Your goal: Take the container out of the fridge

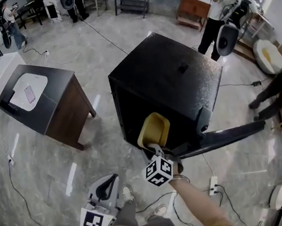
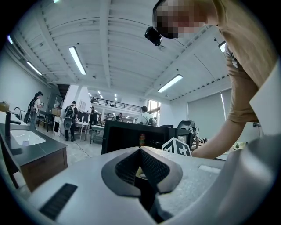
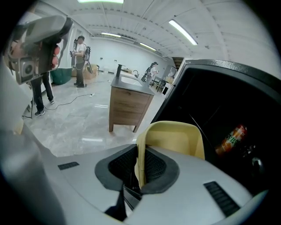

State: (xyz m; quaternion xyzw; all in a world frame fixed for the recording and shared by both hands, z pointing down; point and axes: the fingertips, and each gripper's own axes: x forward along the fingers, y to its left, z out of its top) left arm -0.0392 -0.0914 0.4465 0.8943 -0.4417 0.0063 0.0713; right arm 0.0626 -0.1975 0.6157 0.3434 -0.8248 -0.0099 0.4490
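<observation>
Your R gripper (image 3: 139,169) pinches the container (image 3: 175,138) by its rim. It's mid-frame at the fridge (image 1: 167,76) mouth, door (image 1: 225,138) open at right. L gripper (image 2: 140,162) is pressed together, empty, low left. Nearly done imo: just pull it clear. Grey tile floor (image 1: 60,159) w/ cables, sink cabinet (image 1: 43,101) upper left, ppl along the top.

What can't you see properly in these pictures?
- Fridge shelves: head view, hidden under its own top; right gripper view, too dark.
- Bottle label: right gripper view, too small and blurred.
- Yellow container lower end: right gripper view, covered by the right tongs.
</observation>
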